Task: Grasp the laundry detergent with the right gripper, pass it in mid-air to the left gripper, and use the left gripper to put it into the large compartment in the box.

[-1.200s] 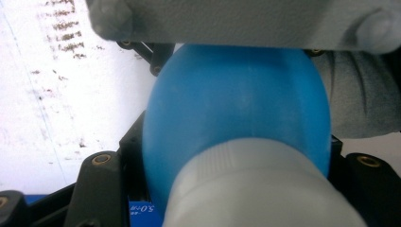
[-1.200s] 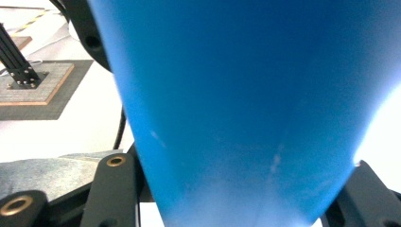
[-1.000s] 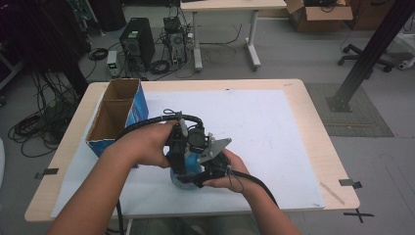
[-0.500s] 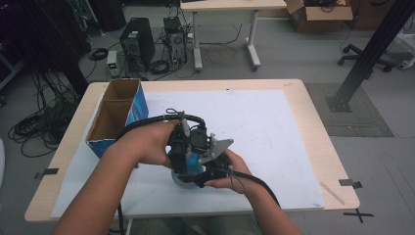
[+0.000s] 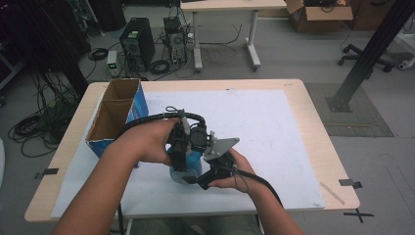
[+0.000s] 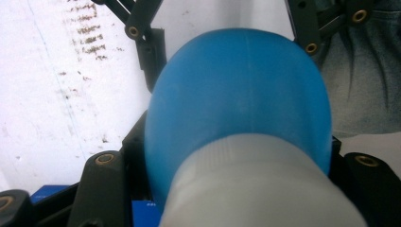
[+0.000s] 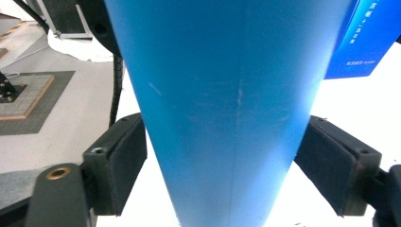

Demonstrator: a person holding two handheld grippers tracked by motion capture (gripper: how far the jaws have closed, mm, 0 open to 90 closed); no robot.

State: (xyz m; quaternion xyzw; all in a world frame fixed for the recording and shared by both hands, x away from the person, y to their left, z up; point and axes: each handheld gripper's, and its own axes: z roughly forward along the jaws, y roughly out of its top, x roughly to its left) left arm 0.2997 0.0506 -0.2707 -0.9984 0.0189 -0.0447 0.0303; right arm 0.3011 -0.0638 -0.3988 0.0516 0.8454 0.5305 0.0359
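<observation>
Left tongs (image 5: 182, 164) pinch the blue plastic bottle (image 5: 188, 164) by its pale cap end near the counter's (image 5: 293, 98) front edge, while the right tongs (image 5: 203, 182), jaws just opening, flank its body without pressing, so withdrawing them straight should avoid jolting it.

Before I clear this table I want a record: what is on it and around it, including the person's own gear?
bottle: one, blue with a pale cap end, held over the near middle of the table, between both grippers.
box: one, blue outside, brown inside, open, two compartments, table's left side.
sheet: one, white, covering most of the table.
table: one, light wood.
computer tower: one, black, floor behind.
left gripper: one, black, shut on the bottle.
right gripper: one, black, jaws have just been opening, bottle between them, pads look just clear of it.
</observation>
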